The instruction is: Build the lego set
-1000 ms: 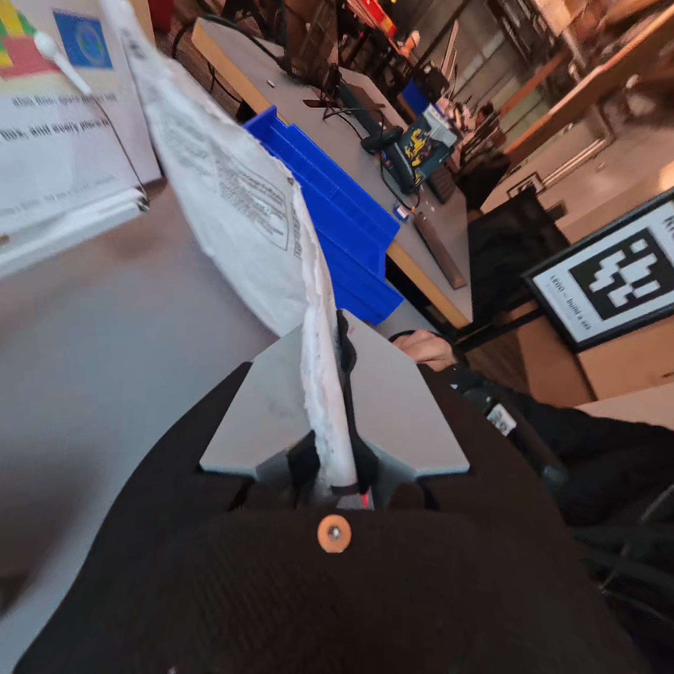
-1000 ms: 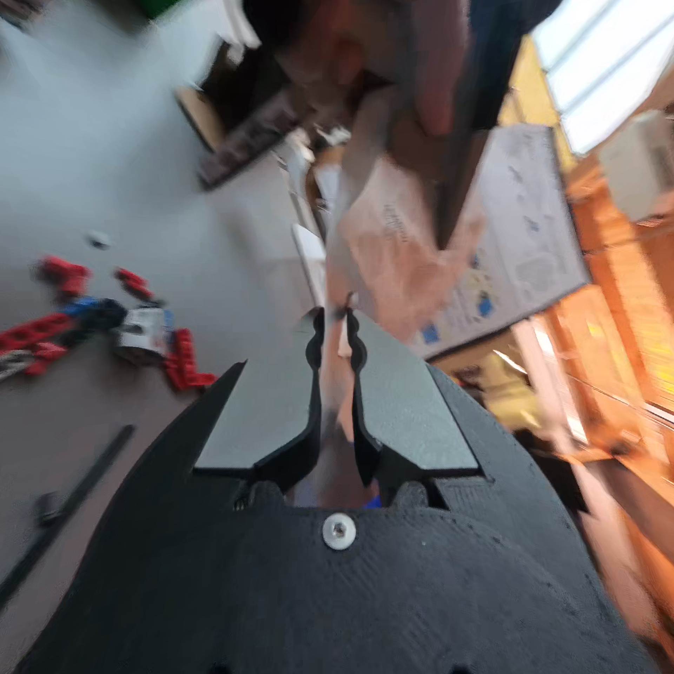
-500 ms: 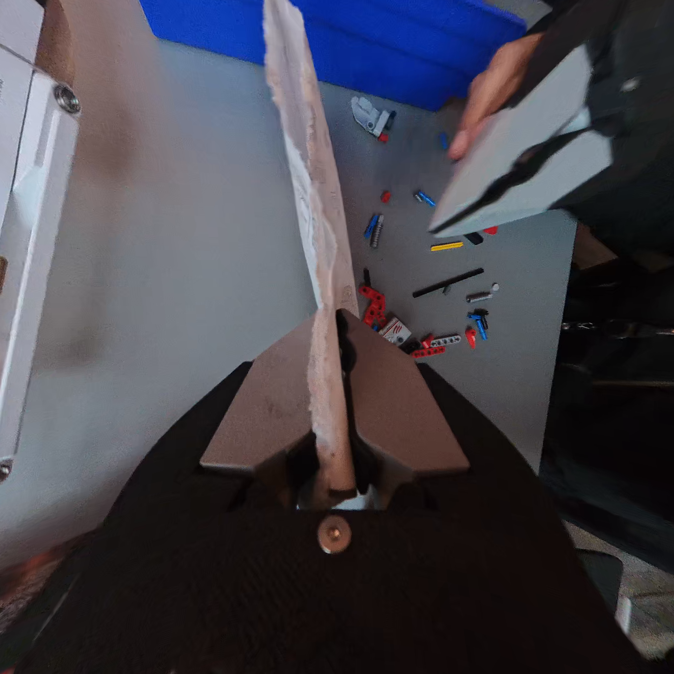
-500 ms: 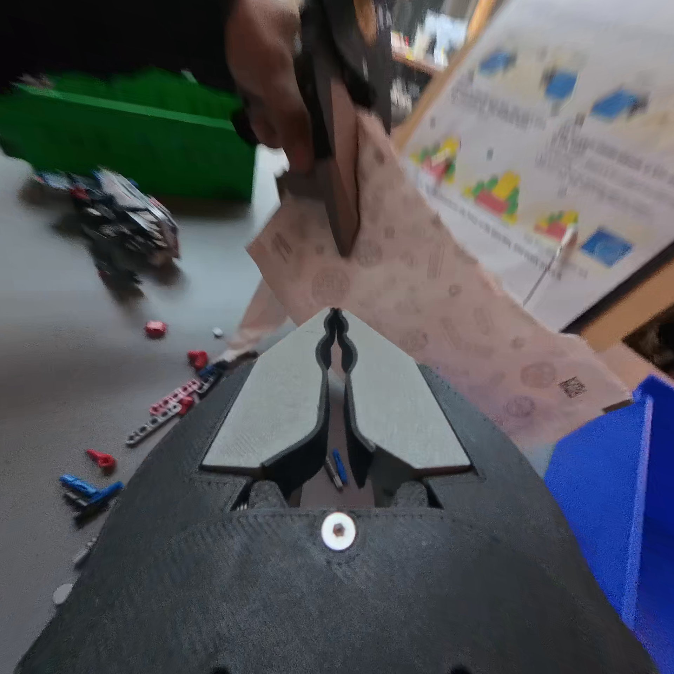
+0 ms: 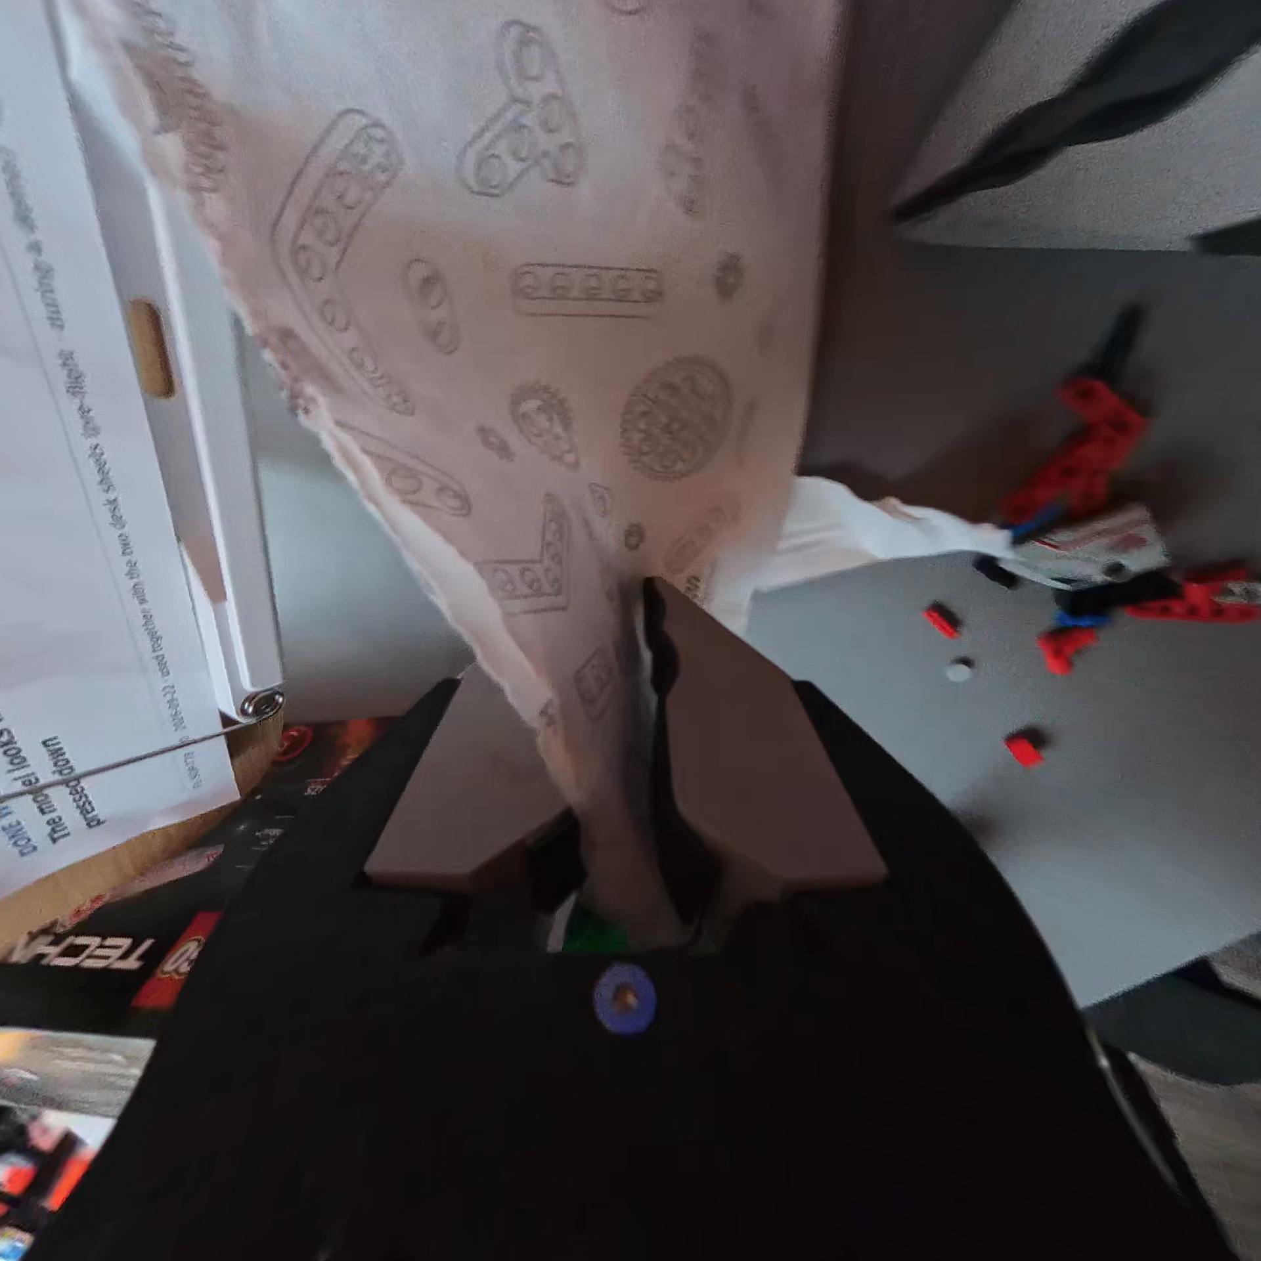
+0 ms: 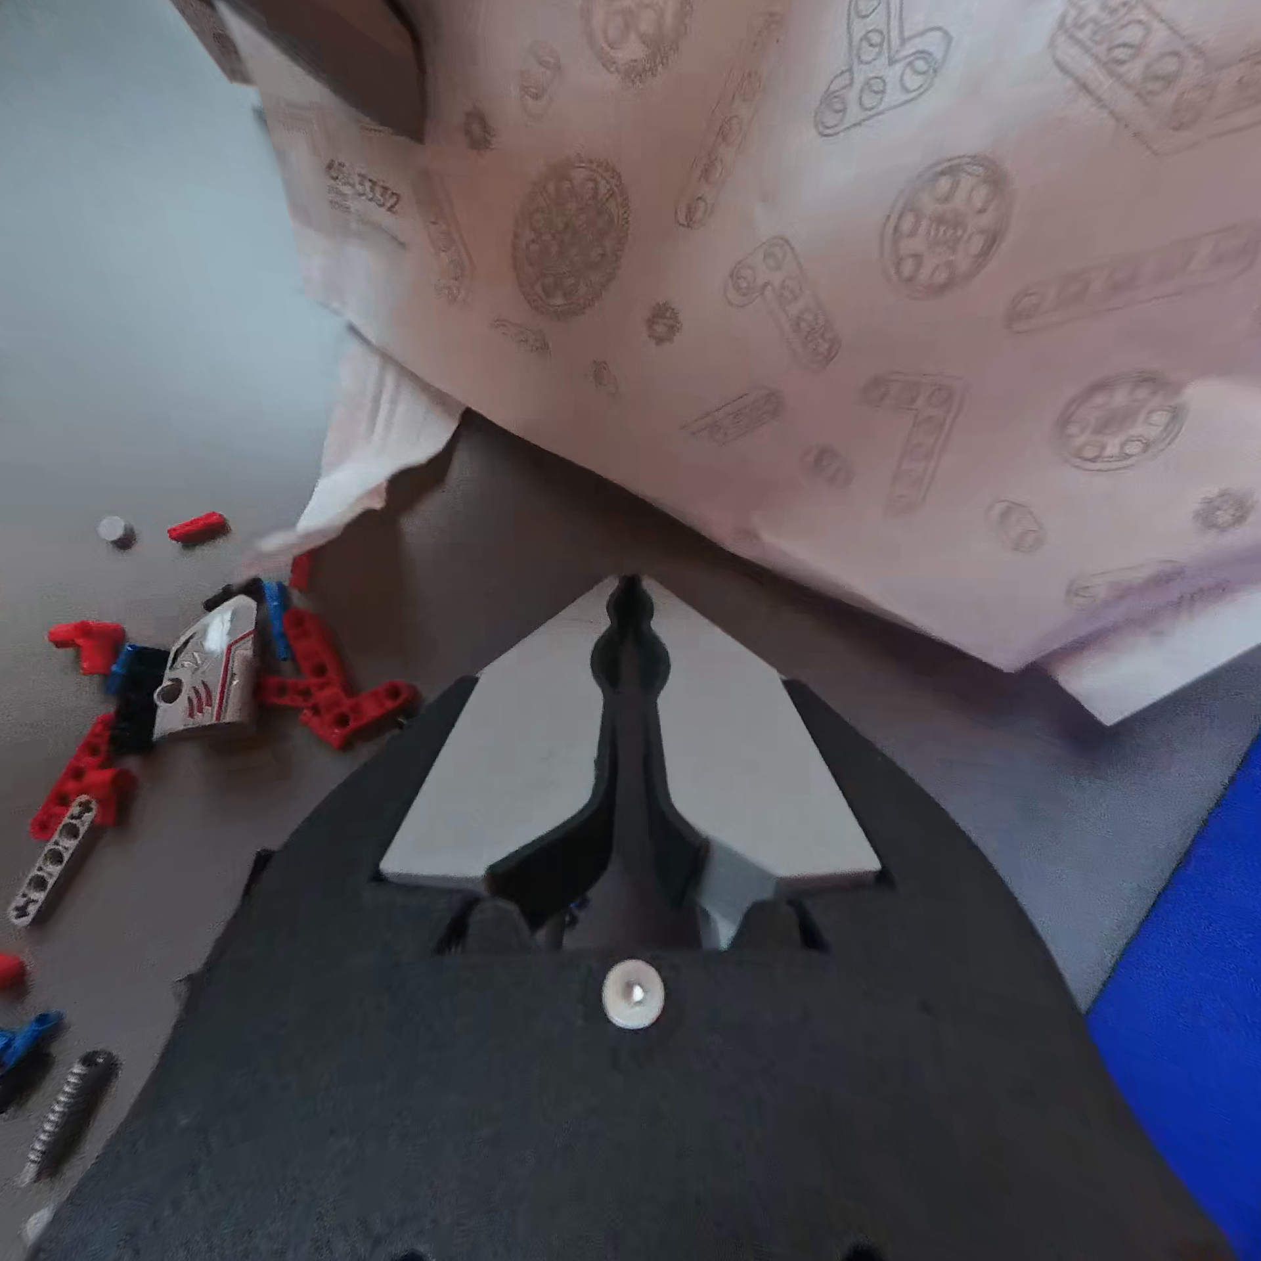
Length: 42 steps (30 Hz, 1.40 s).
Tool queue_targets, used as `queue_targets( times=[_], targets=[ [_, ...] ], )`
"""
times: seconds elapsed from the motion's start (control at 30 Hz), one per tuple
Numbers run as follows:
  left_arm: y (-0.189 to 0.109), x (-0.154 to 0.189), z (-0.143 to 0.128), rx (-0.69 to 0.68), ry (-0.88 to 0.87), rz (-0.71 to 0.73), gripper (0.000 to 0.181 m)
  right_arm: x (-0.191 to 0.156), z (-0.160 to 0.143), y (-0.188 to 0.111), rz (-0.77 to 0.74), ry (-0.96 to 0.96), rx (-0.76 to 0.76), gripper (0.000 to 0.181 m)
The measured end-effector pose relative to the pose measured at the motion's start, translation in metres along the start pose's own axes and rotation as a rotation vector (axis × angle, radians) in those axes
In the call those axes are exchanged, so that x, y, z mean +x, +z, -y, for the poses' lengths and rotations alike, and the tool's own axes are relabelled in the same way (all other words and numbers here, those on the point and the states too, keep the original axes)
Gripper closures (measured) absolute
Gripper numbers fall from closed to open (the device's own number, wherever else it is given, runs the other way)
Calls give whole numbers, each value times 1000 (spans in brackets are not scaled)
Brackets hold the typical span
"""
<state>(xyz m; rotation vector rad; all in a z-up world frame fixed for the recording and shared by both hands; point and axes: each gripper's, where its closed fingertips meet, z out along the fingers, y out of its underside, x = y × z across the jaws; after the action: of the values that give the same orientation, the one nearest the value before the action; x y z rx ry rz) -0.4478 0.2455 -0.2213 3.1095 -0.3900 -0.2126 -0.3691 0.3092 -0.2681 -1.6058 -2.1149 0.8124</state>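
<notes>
A: What is held by the left gripper [image 5: 631, 600]?

B: A paper bag [image 5: 546, 286] is pinched between its two fingers. The bag is pale, with small part drawings printed on it, and it is held up above the grey table [image 5: 1092, 853].

A: And the right gripper [image 6: 629, 587]?

B: Its fingers are pressed together — nothing is seen between them. The same paper bag [image 6: 853, 286] is spread just above and ahead of its tips. It cannot be told if the bag is touched by them.

A: Where are the lego pieces [image 6: 205, 682] found?

B: They are scattered on the table to the left of the right gripper. Red beams [image 6: 334, 689], a silver curved panel [image 6: 208, 672], a grey beam with holes [image 6: 51, 860], blue bits and a metal spring [image 6: 68, 1109] are seen there. In the left wrist view the pieces [image 5: 1092, 546] are seen to the right of the left gripper — a torn corner of the bag is lying right by them.

A: What else is seen?

B: A white board with print [image 5: 102, 477] is stood to the left of the left gripper, and a dark lego box [image 5: 136, 941] is lying under it. A blue bin [image 6: 1187, 955] is seen on the right of the right gripper.
</notes>
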Motion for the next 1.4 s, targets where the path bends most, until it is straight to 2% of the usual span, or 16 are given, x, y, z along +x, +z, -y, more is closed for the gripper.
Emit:
queue_targets(
  times=[0.1,0.2,0.27,0.37,0.5,0.53,0.57,0.63,0.67,0.73,0.8,0.93,1.03,1.17,1.3,1.4],
  targets=[
    [-10,8,3,22,68,-8,180,-22,3,-14,73,-68,-3,181],
    [-7,22,-10,-33,105,-129,181,-46,37,-48,130,-136,184,181],
    [-4,9,-15,-75,107,-96,174,-39,61,-64,68,-162,294,181],
    [-2,1,-9,-71,54,-85,153,0,56,-37,-73,-151,172,181],
    [-7,-7,-13,-84,49,37,101,18,20,16,-57,-73,-24,181],
    [-14,-21,-20,-107,26,144,105,19,19,18,-53,-40,-8,181],
    [-27,-34,-24,-108,-6,257,124,19,19,19,-44,-3,5,181],
    [-58,-39,-17,-8,-75,393,141,19,20,18,-36,36,36,181],
    [-73,-30,-6,80,-97,412,146,19,20,18,-35,51,46,181],
    [-85,19,27,331,-100,274,181,19,20,18,-34,98,48,181],
    [-75,55,55,524,-158,148,181,15,21,18,-15,136,35,181],
    [4,56,52,436,-316,110,181,-1,24,20,98,218,32,181],
    [40,54,39,423,-417,78,181,-2,21,16,118,250,48,181],
    [41,52,19,508,-417,166,181,16,13,6,105,314,76,181],
    [41,45,-2,437,-345,330,181,53,1,-5,-29,354,75,181],
    [40,39,-11,413,-356,408,181,54,-4,-7,-132,266,35,181]
  ],
)
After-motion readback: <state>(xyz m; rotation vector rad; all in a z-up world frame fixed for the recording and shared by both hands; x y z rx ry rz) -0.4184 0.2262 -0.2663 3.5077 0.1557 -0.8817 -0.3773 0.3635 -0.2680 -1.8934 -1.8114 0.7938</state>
